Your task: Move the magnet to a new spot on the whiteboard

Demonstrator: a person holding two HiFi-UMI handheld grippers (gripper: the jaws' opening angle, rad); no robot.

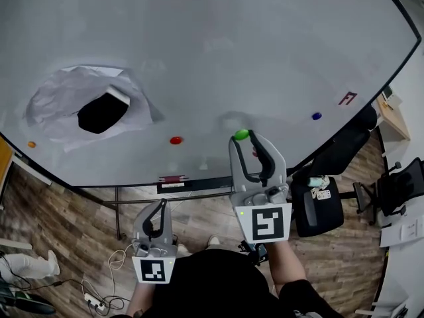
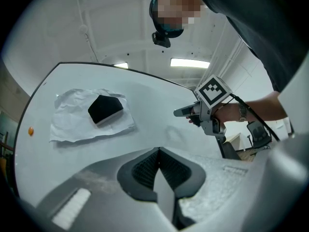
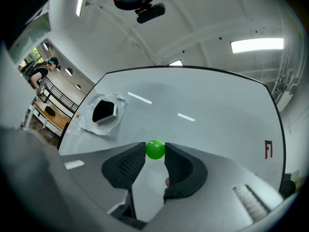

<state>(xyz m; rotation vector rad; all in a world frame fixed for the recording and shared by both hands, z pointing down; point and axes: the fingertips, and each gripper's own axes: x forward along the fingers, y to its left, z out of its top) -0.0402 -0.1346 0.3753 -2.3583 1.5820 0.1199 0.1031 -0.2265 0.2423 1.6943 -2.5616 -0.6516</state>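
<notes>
Green magnet (image 3: pixel 155 149) sits pinched between the right gripper (image 3: pixel 155 152) jaw tips at the whiteboard (image 1: pixel 232 45); left gripper (image 2: pixel 158 152) jaws together, empty.

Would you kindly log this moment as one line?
right tool: shut on green magnet, near whiteboard | left tool: shut, empty

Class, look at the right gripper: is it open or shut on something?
Shut: the right gripper grips the green magnet, both pads touching its sides.
</notes>
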